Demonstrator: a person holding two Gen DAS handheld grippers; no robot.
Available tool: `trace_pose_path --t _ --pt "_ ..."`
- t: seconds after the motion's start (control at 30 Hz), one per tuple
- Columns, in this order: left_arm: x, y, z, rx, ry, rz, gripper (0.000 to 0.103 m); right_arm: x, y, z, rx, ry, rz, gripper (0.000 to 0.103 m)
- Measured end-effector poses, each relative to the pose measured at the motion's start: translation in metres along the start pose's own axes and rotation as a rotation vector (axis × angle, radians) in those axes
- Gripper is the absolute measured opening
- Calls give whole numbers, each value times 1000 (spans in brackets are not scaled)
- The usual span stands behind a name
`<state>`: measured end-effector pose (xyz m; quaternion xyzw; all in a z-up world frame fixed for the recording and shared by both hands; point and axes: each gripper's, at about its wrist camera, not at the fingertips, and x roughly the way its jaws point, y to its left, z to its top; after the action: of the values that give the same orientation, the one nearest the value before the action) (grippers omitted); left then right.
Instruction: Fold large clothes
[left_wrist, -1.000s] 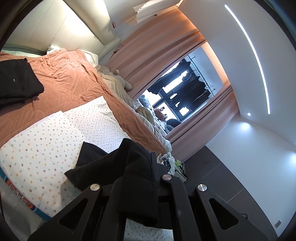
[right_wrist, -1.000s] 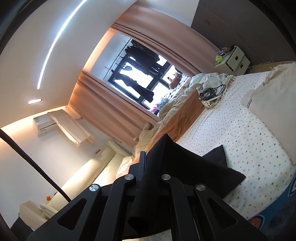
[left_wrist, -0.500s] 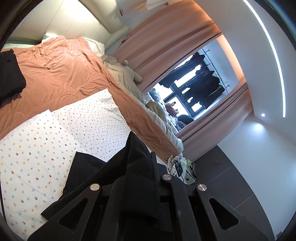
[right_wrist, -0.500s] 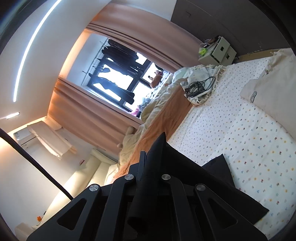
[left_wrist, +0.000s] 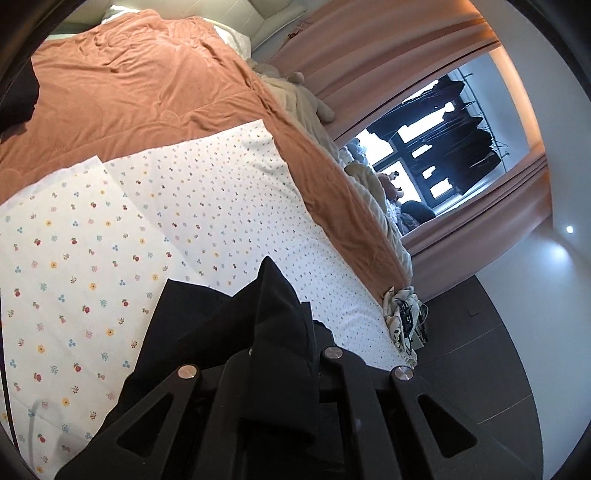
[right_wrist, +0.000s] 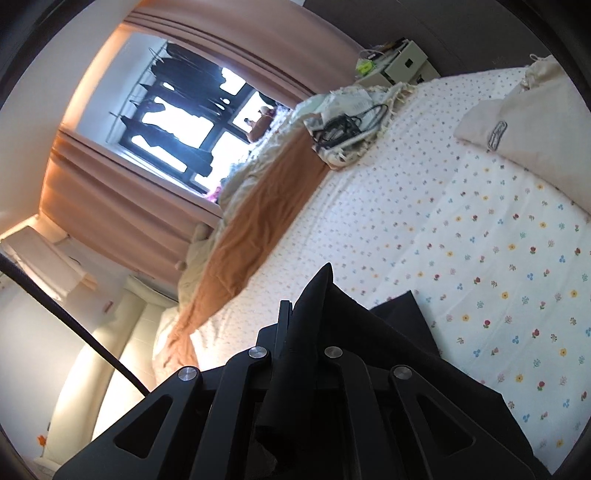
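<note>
Each gripper pinches a peak of the black garment (left_wrist: 280, 325): left gripper (left_wrist: 284, 332), right gripper (right_wrist: 306, 332). The cloth points upward from the jaws, trailing below onto the floral bed sheet (left_wrist: 92, 258).

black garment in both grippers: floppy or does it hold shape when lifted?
Probably floppy: the black fabric garment bunches between the shut left gripper and drapes onto the floral-print bedsheet. At the right gripper it peaks, then sags. Likely light, since small pinches hold it.

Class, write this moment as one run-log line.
left gripper: shut on black garment | right gripper: shut on black garment | garment partly resting on floral sheet
</note>
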<state>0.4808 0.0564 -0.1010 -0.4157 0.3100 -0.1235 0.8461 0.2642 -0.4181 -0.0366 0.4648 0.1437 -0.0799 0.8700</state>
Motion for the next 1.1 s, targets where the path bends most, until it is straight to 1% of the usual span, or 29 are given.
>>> trace_pose_path --t 0.1,0.23,0.33,0.37,0.4,0.47,0.5,0.53,0.57,0.6,0.63,0.67,0.73,0.83,0.97,1.1 --pt "21 8 -5 -5 22 19 4 5 1 -3 -1 20 -21 0" --pt "39 13 -7 -10 48 25 4 9 -1 0 17 25 -49 0" --pt "49 19 -6 -53 89 21 4 11 -4 -1 51 36 -62 0" --pt "51 19 -7 -62 101 31 4 11 -5 0 56 41 -65 0" --pt "52 18 -7 -64 109 47 4 11 -2 -1 55 47 -65 1" --pt "52 16 -10 -65 123 54 6 9 4 -2 50 56 -64 7" --pt "53 15 -11 -70 131 53 13 11 4 -2 52 58 -64 24" --pt "53 14 -11 -75 141 56 32 9 7 -3 51 56 -63 58" --pt "52 14 -12 -83 148 57 47 10 5 -4 45 53 -59 77" --pt "50 13 -13 -89 147 47 89 9 7 -6 33 47 -56 95" --pt "47 12 -14 -97 138 34 103 6 12 -9 10 41 -60 95" --pt "41 10 -16 -101 121 33 103 4 15 -11 -2 49 -68 95" --pt "33 8 -17 -93 124 42 103 3 17 -16 -2 77 -98 95" --pt "17 9 -21 -106 122 47 103 0 24 -24 -1 108 -118 95" --pt "-14 16 -24 -93 95 102 103 -13 50 -35 -63 121 -127 95" --pt "-42 28 -27 -90 78 134 103 -19 74 -51 -129 166 -134 95"
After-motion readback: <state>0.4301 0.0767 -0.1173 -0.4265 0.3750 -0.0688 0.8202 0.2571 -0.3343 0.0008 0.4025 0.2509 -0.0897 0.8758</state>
